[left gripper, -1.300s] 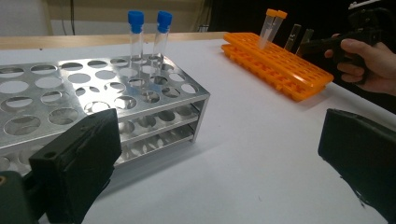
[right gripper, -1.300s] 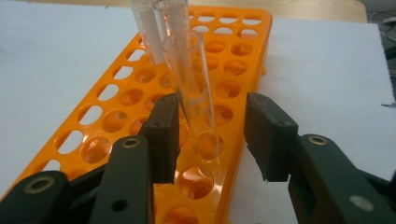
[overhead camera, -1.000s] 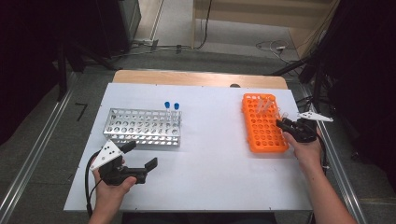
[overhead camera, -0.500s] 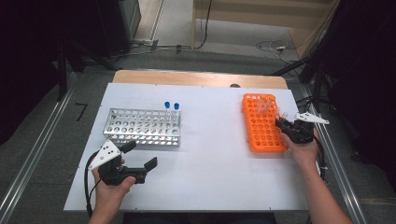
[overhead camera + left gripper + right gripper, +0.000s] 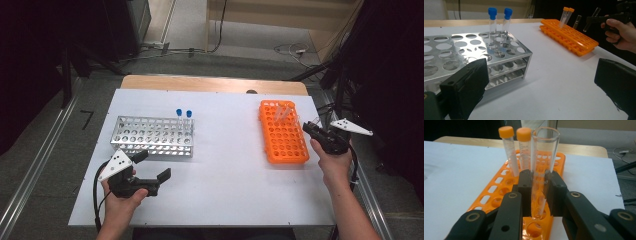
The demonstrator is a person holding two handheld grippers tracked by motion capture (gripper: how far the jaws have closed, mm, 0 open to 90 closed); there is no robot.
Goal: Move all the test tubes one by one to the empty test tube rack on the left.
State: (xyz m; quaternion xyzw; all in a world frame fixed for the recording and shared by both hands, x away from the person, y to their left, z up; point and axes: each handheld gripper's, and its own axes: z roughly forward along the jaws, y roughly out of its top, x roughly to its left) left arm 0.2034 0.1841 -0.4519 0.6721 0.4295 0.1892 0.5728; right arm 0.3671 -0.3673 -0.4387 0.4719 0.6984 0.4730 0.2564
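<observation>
My right gripper [image 5: 539, 192] is shut on a clear uncapped tube [image 5: 544, 165], held upright just above the near holes of the orange rack [image 5: 499, 192]. From above, that gripper [image 5: 311, 127] sits at the right edge of the orange rack [image 5: 283, 137]. Two orange-capped tubes [image 5: 510, 150] stand at the rack's far end. My left gripper [image 5: 152, 165] rests open on the table in front of the silver metal rack [image 5: 152, 136], with nothing between its jaws. Two blue-capped tubes [image 5: 183, 116] stand at that rack's far right corner.
The white tabletop [image 5: 225, 165] lies bare between the two racks. A wooden strip [image 5: 210, 84] runs along its far edge. In the left gripper view another clear tube [image 5: 577, 21] stands in the orange rack [image 5: 571, 37] near the right gripper [image 5: 594, 20].
My right gripper has shifted very slightly beside the orange rack with the clear tube still in it. The left gripper has not moved.
</observation>
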